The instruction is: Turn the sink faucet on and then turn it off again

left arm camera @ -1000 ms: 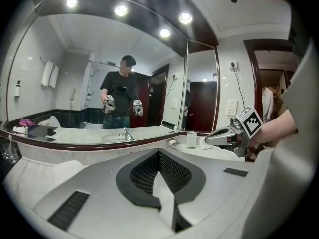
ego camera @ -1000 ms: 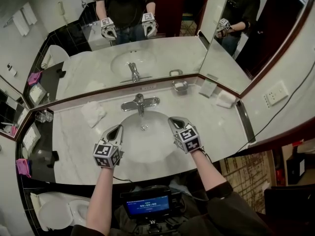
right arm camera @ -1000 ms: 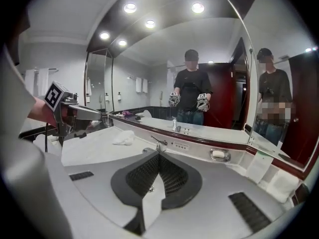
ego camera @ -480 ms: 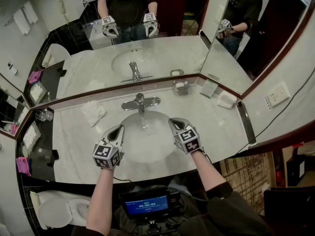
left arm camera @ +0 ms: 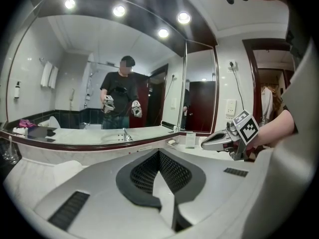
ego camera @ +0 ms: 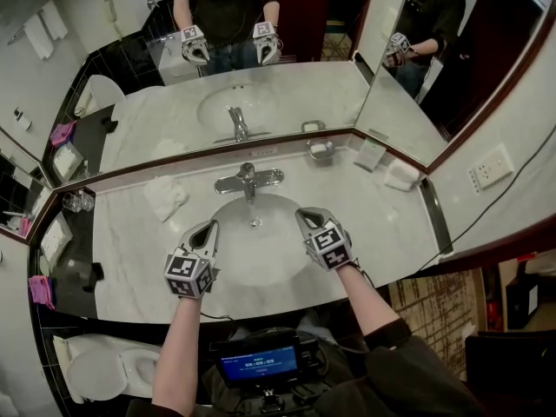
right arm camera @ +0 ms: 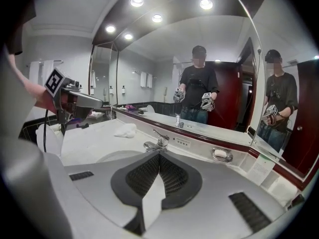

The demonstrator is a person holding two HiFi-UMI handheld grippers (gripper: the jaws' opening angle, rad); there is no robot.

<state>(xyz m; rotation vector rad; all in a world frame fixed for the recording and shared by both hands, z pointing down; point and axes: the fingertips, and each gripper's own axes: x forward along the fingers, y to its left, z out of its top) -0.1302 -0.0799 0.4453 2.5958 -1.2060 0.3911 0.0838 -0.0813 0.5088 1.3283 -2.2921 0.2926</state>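
The chrome faucet (ego camera: 248, 179) stands behind the oval sink basin (ego camera: 228, 268) in the marble counter, its lever pointing toward me; in the right gripper view the faucet (right arm camera: 158, 143) shows just past my jaw tips. I see no water stream. My left gripper (ego camera: 212, 225) hovers over the basin's left side, shut and empty. My right gripper (ego camera: 301, 214) hovers over the basin's right side, also shut and empty. Neither touches the faucet. The left gripper view shows my shut jaws (left arm camera: 158, 152) hiding the faucet, with the right gripper (left arm camera: 205, 144) to the right.
A crumpled white towel (ego camera: 163, 200) lies left of the faucet. A soap dish (ego camera: 318, 151), a card (ego camera: 367, 155) and a white cloth (ego camera: 398, 175) sit at the back right. Glasses (ego camera: 76, 204) stand at the far left. Mirrors rise behind the counter.
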